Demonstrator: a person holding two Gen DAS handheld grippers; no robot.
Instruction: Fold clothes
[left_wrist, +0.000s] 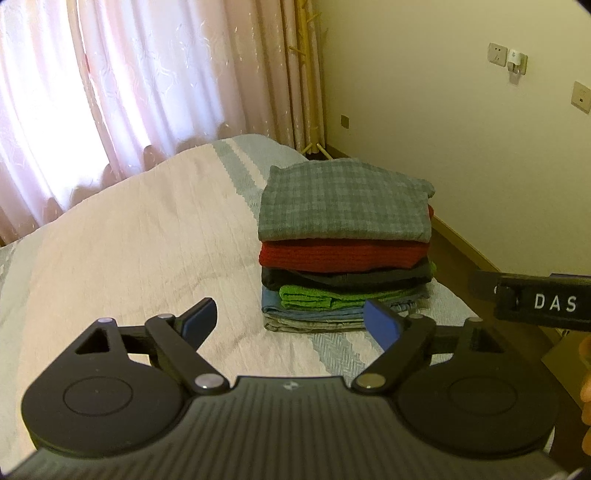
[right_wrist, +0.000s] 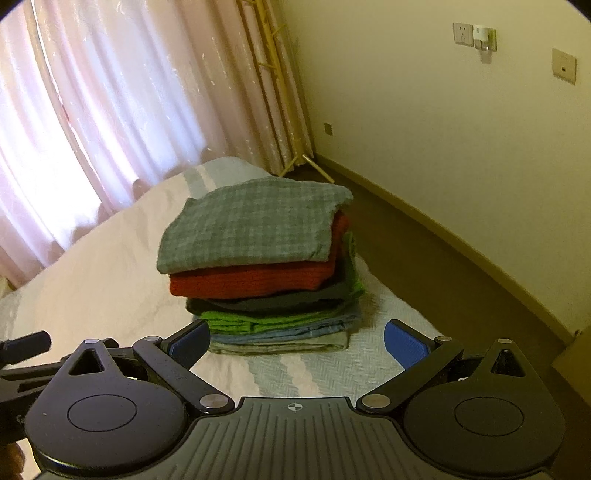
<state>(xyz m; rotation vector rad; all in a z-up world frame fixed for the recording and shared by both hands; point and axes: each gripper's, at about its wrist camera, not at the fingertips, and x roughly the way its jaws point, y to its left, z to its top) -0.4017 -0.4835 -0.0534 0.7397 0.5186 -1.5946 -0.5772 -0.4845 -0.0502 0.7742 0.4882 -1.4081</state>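
Note:
A stack of folded clothes (left_wrist: 345, 254) (right_wrist: 266, 273) sits on the bed near its right edge. On top lies a grey checked garment (left_wrist: 343, 201) (right_wrist: 255, 225), then a red knit (left_wrist: 340, 254) (right_wrist: 251, 282), a dark piece, a green one (left_wrist: 310, 297) (right_wrist: 240, 319) and pale blue and grey ones at the bottom. My left gripper (left_wrist: 291, 325) hangs open in front of the stack, holding nothing. My right gripper (right_wrist: 295, 345) is also open and empty, just short of the stack's base.
The bed (left_wrist: 122, 251) (right_wrist: 103, 273) has a pale pink quilt with blue-grey stripes. Pink curtains (left_wrist: 129, 81) hang behind, with a wooden rack (left_wrist: 310, 92) in the corner. The floor (right_wrist: 443, 266) and a wall with sockets (right_wrist: 476, 35) lie right. The right gripper's body (left_wrist: 535, 301) shows in the left wrist view.

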